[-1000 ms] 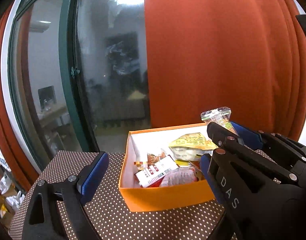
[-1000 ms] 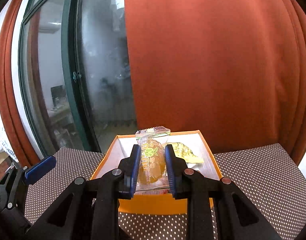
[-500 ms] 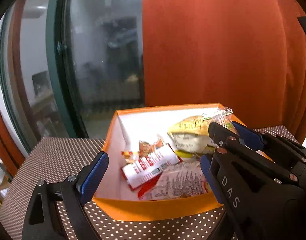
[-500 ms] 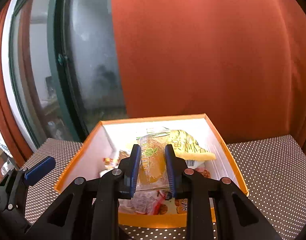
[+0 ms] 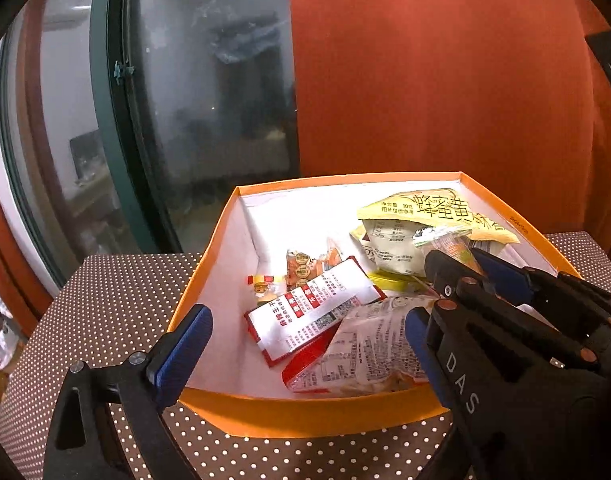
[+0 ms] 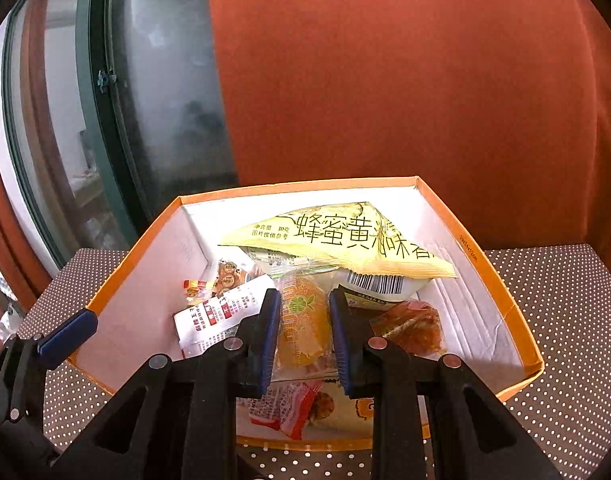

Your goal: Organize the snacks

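Note:
An orange box (image 5: 305, 412) (image 6: 501, 280) with white inner walls stands on a dotted table and holds several snack packets. Among them are a yellow bag (image 5: 437, 208) (image 6: 345, 236) at the back and a red-and-white packet (image 5: 313, 312) (image 6: 217, 316). My right gripper (image 6: 304, 336) (image 5: 457, 258) is shut on a clear packet with an orange-yellow snack (image 6: 303, 320) (image 5: 445, 240), held low inside the box above the others. My left gripper (image 5: 301, 350) hangs over the box's front left corner, its jaws opening wide, and grips nothing.
The table wears a brown cloth with white dots (image 5: 117, 296) (image 6: 565, 292). Behind the box hang an orange-red curtain (image 5: 445, 80) and a window with a dark green frame (image 5: 113, 120). The table's left edge lies close to the window.
Both grippers have sunk and moved forward toward the box. The held packet went from above the box's rim down inside it. The left jaws stand slightly wider.

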Motion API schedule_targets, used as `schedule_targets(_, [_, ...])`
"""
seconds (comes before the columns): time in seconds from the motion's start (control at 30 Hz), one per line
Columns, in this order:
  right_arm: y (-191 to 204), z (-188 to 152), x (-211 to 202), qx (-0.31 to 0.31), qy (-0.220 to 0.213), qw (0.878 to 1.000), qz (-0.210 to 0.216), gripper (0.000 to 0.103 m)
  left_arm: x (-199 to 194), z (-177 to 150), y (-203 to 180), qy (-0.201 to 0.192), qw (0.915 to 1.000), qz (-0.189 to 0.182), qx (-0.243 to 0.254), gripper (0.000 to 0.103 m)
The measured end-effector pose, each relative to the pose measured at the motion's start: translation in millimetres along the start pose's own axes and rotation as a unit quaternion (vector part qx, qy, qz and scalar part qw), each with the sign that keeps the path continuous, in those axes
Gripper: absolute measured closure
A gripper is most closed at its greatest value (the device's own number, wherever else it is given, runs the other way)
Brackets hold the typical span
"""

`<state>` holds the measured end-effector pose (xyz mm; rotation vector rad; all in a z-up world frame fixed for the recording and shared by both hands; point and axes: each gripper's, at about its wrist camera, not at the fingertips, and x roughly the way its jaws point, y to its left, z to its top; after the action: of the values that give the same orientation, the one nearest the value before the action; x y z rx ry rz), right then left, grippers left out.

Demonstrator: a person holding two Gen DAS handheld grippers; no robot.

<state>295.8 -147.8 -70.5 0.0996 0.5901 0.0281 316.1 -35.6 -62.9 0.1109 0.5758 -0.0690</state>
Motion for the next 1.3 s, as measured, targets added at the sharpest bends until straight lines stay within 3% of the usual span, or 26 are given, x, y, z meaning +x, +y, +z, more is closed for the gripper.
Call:
schedule_targets(0.2, [2,2,1,0.0,0.003,1.0,-0.003,0.071,0,0,2,0.006,1.0,0.001,-0.003,0.004])
schedule_targets(0.23, [2,3,0,0.001,0.006,1.0,-0.008,0.066,-1,0,3,0.007,1.0,0.002,-0.005,0.004])
schedule_targets(0.37, [1,1,-11,0.005,-0.007,1.0,-0.026,0.029,-14,-1,2,0.0,1.0,-0.008,0.0,0.004])
schedule_targets(0.4, [0,0,-15,0.007,-0.01,1.0,-0.023,0.026,-18,-1,1,-0.002,1.0,-0.009,0.002,0.004])
schedule_targets(0.7, [0,-6,-60,0.0,-0.018,0.999,-0.031,0.024,-61,-10,-6,-0.017,0.9996,-0.024,-0.002,0.004])
schedule_targets(0.97, [-1,-17,-128,-0.002,-0.043,0.998,-0.047,0.017,-124,-24,-16,-0.048,0.9981,-0.039,-0.007,0.002])
schedule_targets(1.3, [-7,-41,-222,0.0,-0.098,0.993,-0.072,0.014,-198,-49,-27,-0.084,0.9941,-0.059,0.035,0.0])
